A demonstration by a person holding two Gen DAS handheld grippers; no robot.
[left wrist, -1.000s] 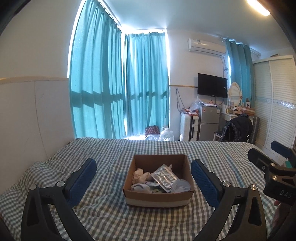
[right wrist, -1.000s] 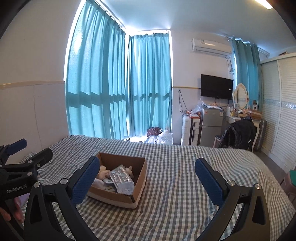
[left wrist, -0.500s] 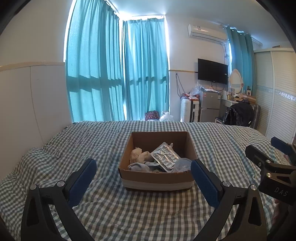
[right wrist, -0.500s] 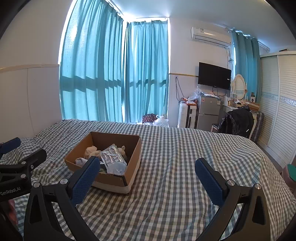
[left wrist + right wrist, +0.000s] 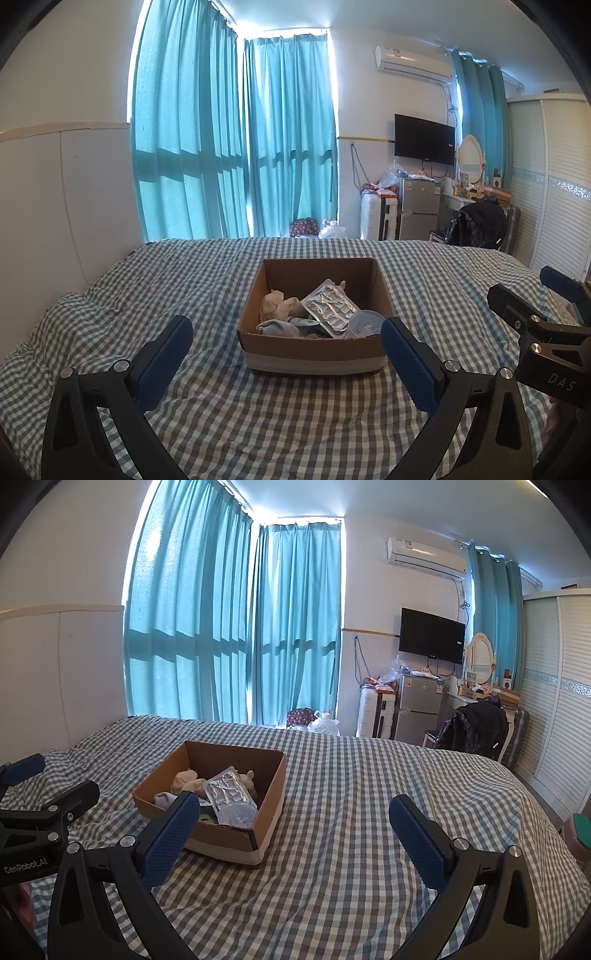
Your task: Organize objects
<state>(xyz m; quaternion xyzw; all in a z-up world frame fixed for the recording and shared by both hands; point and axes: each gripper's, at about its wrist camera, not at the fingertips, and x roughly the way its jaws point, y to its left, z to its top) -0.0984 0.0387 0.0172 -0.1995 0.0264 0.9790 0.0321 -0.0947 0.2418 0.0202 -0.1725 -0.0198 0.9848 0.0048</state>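
Note:
An open cardboard box (image 5: 314,350) stands on the checked bed; it also shows in the right wrist view (image 5: 271,808). Inside lie a silver blister pack (image 5: 330,308), a beige cloth (image 5: 275,302), a light blue sock (image 5: 277,326) and a clear round lid (image 5: 365,323). My left gripper (image 5: 286,363) is open and empty, its fingers straddling the box's near side a little short of it. My right gripper (image 5: 295,830) is open and empty, to the right of the box. The right gripper also shows at the left wrist view's right edge (image 5: 535,306).
The green-and-white checked bed cover (image 5: 369,830) stretches to the right of the box. A headboard wall (image 5: 55,203) is at the left. Teal curtains (image 5: 240,147), a fridge (image 5: 419,206), a chair with a black jacket (image 5: 476,225) and a wardrobe (image 5: 554,720) stand beyond the bed.
Both grippers have tilted and moved toward the bed. The box now sits nearer and larger in both views. Both grippers stay open.

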